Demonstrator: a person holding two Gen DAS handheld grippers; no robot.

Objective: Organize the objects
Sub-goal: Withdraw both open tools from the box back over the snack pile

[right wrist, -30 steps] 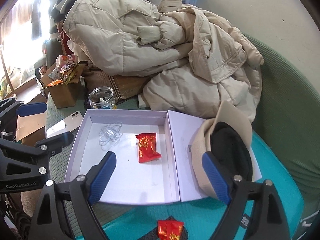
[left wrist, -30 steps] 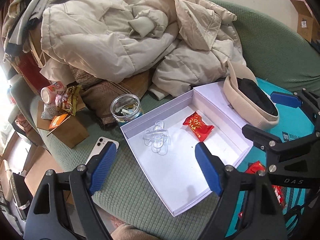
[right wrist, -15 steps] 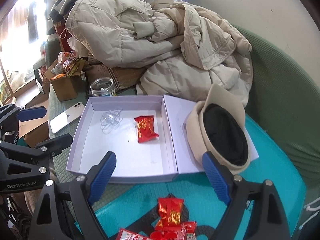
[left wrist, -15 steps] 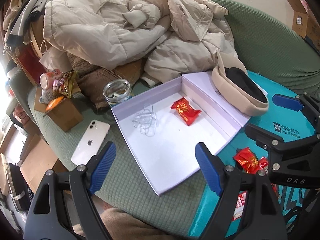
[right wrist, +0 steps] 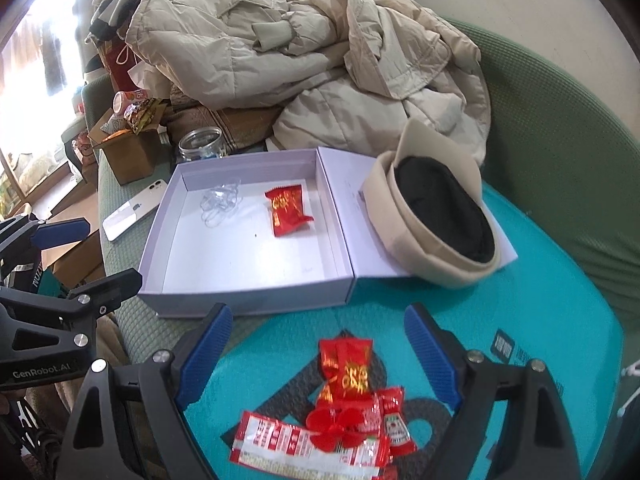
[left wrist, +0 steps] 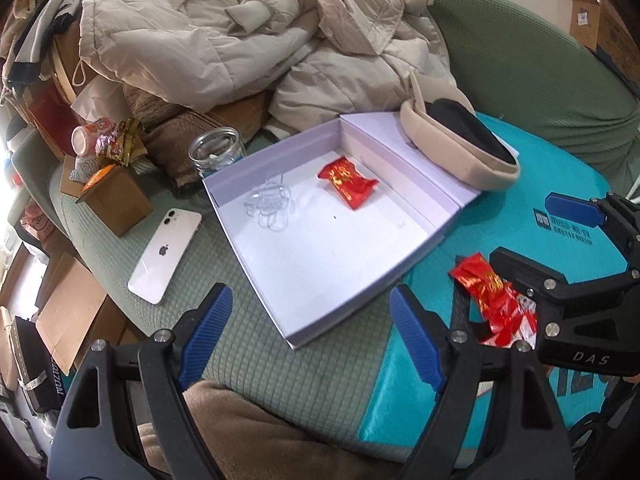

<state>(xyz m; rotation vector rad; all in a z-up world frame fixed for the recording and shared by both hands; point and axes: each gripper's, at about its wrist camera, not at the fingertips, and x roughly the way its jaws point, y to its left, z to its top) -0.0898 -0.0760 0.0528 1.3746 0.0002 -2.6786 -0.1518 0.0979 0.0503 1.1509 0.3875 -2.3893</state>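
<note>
The right gripper hangs with its blue fingers wide apart and empty, straddling a small heap of red snack packets and ketchup sachets on the teal mat nearest the camera. The left gripper is likewise spread and holds nothing, poised over the green sofa cover just short of the near corner of the white box. The step in hand looks to be picking one packet from the heap for the box, so the sound course is to lower the right fingers around the topmost red packet alone, closing on its crimped end, not its middle, lest the sachets beneath be dragged up with it. Farther off, the open box already holds one red packet towards the right and a tangle of clear plastic rings to the left; the bare near floor of it is the natural place to set the next. The beige hat lies on the box's opened lid at far right, and a white phone lies left of the box.
</note>
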